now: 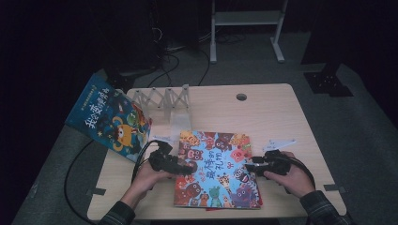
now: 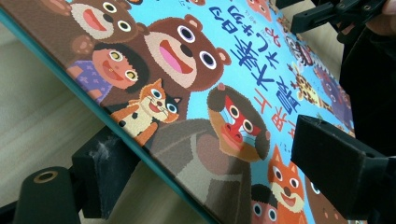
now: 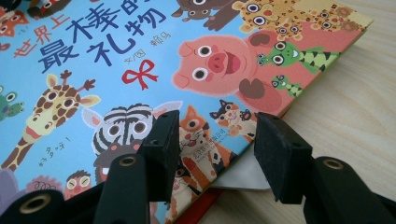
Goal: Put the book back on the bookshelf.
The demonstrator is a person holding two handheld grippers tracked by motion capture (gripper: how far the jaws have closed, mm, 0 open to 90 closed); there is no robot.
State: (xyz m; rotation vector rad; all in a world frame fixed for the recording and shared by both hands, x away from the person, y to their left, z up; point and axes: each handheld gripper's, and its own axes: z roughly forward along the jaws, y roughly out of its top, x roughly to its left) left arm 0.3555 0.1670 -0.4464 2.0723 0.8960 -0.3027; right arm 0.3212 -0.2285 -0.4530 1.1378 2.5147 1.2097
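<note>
Picture book (image 1: 217, 169), the bright blue one crowded with cartoon animals, sits flat near my edge of the table (image 1: 281, 110), and I have a gripper on each side of it. My left gripper (image 1: 184, 167) is at the book's left edge: in the left gripper view that edge runs between the jaws, one under the cover, one over it. I read that as pinching the book (image 2: 205, 93), though the upper pad's contact is hard to confirm. My right gripper (image 1: 252, 165) is at the right edge; in the right gripper view its jaws stand apart with the cover's edge (image 3: 140, 60) between and behind them, gripping nothing. A white page corner (image 3: 243, 175) pokes out beneath the cover there. Further out, a second book (image 1: 110, 117) leans tilted at the table's far-left corner, just beside a white folding rack (image 1: 162, 99). A small white slip (image 1: 280, 142) lies beyond my right hand.
</note>
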